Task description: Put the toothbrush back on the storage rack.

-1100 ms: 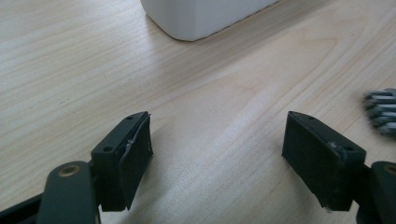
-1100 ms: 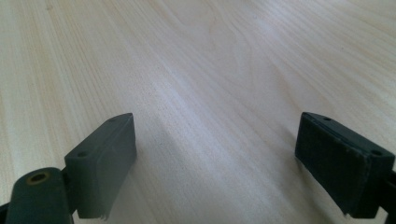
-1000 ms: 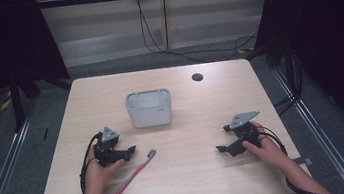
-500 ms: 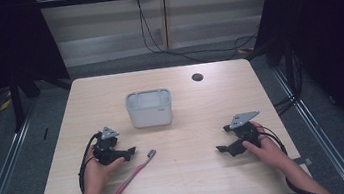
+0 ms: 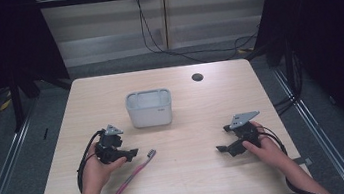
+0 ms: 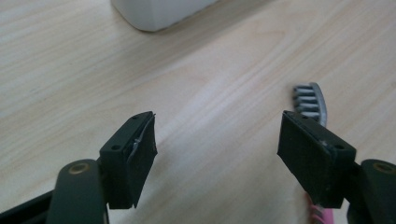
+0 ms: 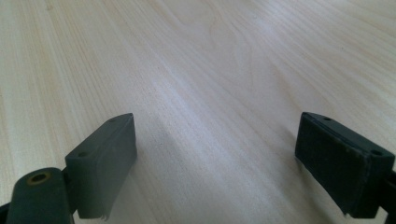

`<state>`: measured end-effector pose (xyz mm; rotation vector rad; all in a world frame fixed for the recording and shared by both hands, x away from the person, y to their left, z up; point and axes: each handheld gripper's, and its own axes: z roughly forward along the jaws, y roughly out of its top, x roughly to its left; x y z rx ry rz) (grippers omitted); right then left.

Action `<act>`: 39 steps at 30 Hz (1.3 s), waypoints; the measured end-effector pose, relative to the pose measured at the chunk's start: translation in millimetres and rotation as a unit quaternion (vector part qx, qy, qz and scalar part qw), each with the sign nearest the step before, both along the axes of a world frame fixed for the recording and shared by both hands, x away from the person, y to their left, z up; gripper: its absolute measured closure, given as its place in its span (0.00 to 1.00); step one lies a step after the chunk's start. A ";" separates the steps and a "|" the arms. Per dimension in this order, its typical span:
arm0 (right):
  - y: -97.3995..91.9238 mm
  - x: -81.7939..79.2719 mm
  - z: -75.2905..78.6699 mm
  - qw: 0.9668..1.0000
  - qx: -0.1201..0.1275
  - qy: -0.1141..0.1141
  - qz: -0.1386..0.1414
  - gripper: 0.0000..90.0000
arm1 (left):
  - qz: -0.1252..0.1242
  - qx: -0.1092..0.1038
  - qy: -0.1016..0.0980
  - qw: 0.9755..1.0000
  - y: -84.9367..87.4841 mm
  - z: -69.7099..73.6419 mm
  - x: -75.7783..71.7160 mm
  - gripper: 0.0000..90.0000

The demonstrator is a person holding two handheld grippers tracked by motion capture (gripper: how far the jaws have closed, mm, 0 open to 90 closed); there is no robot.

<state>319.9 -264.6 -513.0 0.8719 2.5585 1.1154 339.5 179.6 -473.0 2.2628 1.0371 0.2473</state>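
Pink toothbrush (image 5: 133, 173) is lying flat on the tabletop (image 5: 197, 109), handle running diagonally toward the near-left, grey bristle head (image 6: 310, 101) pointing toward the middle. White rectangular bin (image 5: 150, 108) is standing upright behind it, well apart, near the tabletop's middle; a small dark round spot (image 5: 197, 77) is sitting farther back to the right. Nothing is lying between the bin and the toothbrush. Left tool (image 5: 131, 154) is hovering just beside the brush head, jaws pointing rightward across the tabletop, held in the person's left hand (image 5: 96, 166) with the forearm coming in from the near edge. In the left gripper view its jaws are standing wide apart with bare wood between them; they have just been closing a little, and the toothbrush is sitting off by one jaw, partly hidden behind it, not between the pads. Right tool (image 5: 222, 141) is resting low on the right side, jaws pointing left toward the middle, gripped by the right hand (image 5: 262, 146); its jaws are gaping wide over bare wood, gripping nothing. The two tools are sitting well apart, with open tabletop between them. Wide free wood is stretching toward the far edge and the right edge; the toothbrush handle end is lying near the front-left edge. Dark floor and cables are surrounding the tabletop.
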 end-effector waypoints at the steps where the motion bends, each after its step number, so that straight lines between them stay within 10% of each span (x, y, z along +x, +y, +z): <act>1: 0.0 0.0 0.0 1.000 0.000 0.000 0.000 0.14 | -0.009 0.004 0.009 1.000 -0.3 1.3 0.3 0.32; 18: 0.0 0.0 0.0 1.000 0.000 0.000 0.000 0.14 | -0.039 0.052 0.079 0.995 -25.8 8.9 -2.7 0.40; 39: 0.0 0.0 0.0 1.000 0.000 0.000 0.000 0.14 | -0.063 0.082 0.115 0.988 -45.6 15.2 -1.2 0.45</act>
